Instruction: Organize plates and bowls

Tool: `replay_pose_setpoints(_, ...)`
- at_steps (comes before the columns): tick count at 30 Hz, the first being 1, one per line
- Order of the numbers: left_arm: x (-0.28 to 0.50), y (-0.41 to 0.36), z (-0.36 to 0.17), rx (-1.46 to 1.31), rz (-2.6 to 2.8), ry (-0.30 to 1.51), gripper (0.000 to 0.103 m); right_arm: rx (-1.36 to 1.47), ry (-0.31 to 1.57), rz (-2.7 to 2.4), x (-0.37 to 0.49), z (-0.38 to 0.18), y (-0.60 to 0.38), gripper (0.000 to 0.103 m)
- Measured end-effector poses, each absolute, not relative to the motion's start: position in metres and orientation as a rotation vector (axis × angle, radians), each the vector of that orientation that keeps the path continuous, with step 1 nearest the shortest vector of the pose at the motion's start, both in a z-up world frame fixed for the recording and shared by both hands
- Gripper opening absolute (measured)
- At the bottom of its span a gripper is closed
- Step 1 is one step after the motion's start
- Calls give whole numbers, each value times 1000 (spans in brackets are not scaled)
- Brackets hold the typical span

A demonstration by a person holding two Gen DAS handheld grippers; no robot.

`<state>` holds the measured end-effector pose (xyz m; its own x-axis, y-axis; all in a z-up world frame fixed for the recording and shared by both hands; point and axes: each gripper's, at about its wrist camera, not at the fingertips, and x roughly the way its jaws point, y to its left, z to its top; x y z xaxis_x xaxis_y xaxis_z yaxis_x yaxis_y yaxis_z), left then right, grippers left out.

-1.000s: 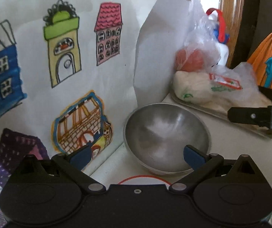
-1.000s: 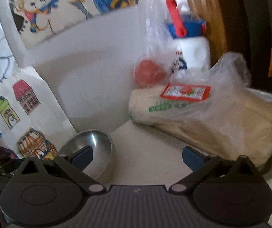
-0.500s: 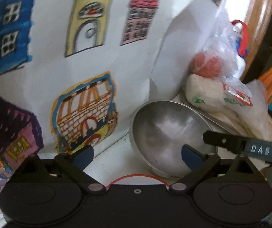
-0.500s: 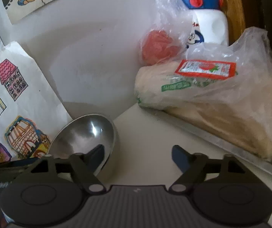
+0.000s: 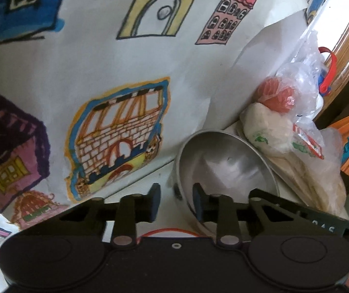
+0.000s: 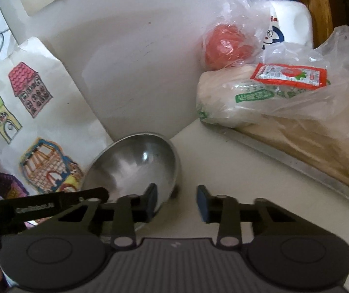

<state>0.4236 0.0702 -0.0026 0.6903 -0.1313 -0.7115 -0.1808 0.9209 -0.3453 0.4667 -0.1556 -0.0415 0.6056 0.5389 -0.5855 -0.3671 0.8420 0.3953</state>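
Note:
A steel bowl (image 5: 228,163) (image 6: 135,161) sits on the white counter (image 6: 223,161) against the wall. My left gripper (image 5: 176,201) straddles the bowl's left rim, one finger inside and one outside. Its jaws are closing, and a gap still shows between the pads and the rim. My right gripper (image 6: 177,201) straddles the bowl's right rim the same way, left finger inside the bowl and right finger over the counter. Its jaws are closing too, and the outer pad is still off the bowl. Each view shows the other gripper at its edge.
Paper with coloured drawings of houses (image 5: 101,73) leans on the wall to the bowl's left. To its right a metal tray (image 6: 296,163) carries plastic bags of food (image 6: 284,112). A red item in a bag (image 6: 225,44) and a white bottle (image 6: 289,22) stand behind.
Both grippers have come in and down onto the bowl from opposite sides. Their jaws have narrowed from wide open to close around the rim. The left gripper has rolled.

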Motion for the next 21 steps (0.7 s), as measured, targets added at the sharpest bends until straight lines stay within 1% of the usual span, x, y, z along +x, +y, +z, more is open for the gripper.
replay_pose_setpoints(2,424,65,-1,-411,22,816,20,199,750,493,462,-38,-151,24)
replay_pose_setpoints(5,425,57,1,-407,26,814,20,203,735,463,457,-36,-153,21)
replay_pose_setpoints(10,416,55,13,-448,0,787,19,227,684,456,435,-12,-168,21)
replay_pose_setpoints(16,388,42,54,-424,-34,715,19,203,613,463,391,35,-180,22)
replay_pose_setpoints(21,348,38,92,-423,-67,657,19,191,564,474,345,69,-175,22)
